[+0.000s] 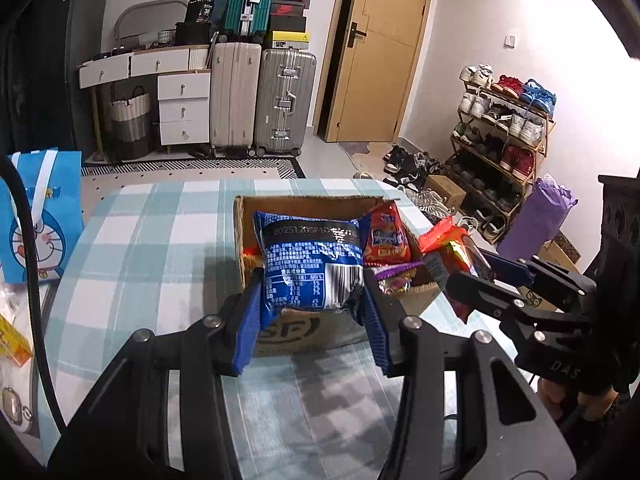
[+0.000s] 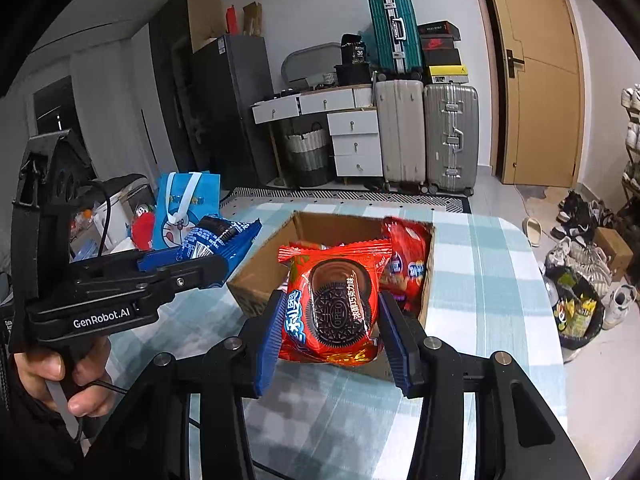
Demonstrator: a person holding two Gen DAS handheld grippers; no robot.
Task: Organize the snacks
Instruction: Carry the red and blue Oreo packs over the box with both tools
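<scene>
a blue snack packet (image 1: pixel 312 266) is clamped between the pads of the left gripper (image 1: pixel 312 312), pinched near its lower end with most of the bag standing above the fingers, and it is held over the near wall of the cardboard box (image 1: pixel 240 240). a red oreo packet (image 2: pixel 334 304) is gripped the same way by the right gripper (image 2: pixel 330 332), just in front of the box's near edge. a drop outside the box is judged likely if either bag is released early, since both are held at the rim and not well inside. slipping is also possible, as the glossy, air-filled wrappers are squeezed low. other packets (image 1: pixel 386 236) already lie in the box on the checked tablecloth (image 1: pixel 152 240).
</scene>
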